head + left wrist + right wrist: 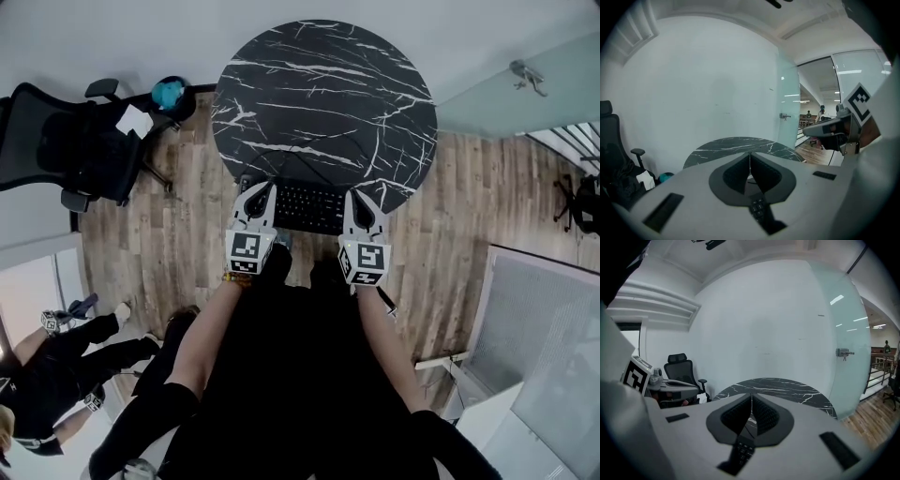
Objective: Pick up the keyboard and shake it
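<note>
Left gripper (750, 153): I see the jaws pressed together with nothing between them, and keys showing underneath.
Right gripper (751, 395): likewise closed and empty, over the other end.
Keyboard (309, 206): black, lying under both tips at the table's near edge. I cannot tell whether they touch it.
Table (323, 94): round, black, white-veined.

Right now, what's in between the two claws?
The black keyboard lies between the left claw and right claw, at the marble table's near edge. The head view shows it.
</note>
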`<action>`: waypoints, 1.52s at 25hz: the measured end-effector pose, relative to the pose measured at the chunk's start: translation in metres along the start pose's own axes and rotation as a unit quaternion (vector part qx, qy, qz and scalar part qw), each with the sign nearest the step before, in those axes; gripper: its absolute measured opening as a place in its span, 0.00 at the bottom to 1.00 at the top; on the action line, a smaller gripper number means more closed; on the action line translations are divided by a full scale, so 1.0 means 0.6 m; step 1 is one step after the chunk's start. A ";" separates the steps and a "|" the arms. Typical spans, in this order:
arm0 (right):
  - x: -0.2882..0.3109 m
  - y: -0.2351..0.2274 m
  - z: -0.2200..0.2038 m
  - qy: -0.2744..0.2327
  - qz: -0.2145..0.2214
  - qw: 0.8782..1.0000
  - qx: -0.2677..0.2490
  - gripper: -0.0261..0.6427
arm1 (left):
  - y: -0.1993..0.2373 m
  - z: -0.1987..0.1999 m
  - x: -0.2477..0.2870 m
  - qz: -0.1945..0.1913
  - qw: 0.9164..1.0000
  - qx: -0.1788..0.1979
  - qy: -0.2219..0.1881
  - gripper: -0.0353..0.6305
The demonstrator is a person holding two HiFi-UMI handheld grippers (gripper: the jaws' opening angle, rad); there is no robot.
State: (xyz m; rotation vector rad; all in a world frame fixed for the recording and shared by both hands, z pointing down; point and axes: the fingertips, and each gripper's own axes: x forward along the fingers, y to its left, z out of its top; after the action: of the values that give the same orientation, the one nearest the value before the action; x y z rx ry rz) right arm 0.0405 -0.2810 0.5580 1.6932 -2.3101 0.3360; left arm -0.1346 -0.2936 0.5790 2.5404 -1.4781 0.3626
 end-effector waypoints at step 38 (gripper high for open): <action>-0.067 -0.194 -0.377 0.234 -0.002 0.949 0.210 0.42 | 0.101 -0.330 -0.037 -0.029 0.940 -0.193 0.278 0.49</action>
State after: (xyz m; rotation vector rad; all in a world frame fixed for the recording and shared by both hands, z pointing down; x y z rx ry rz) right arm 0.1789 -0.2042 0.7611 1.5609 -1.9679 1.1627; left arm -0.2218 -0.2504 0.7632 1.9471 -1.1205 0.6433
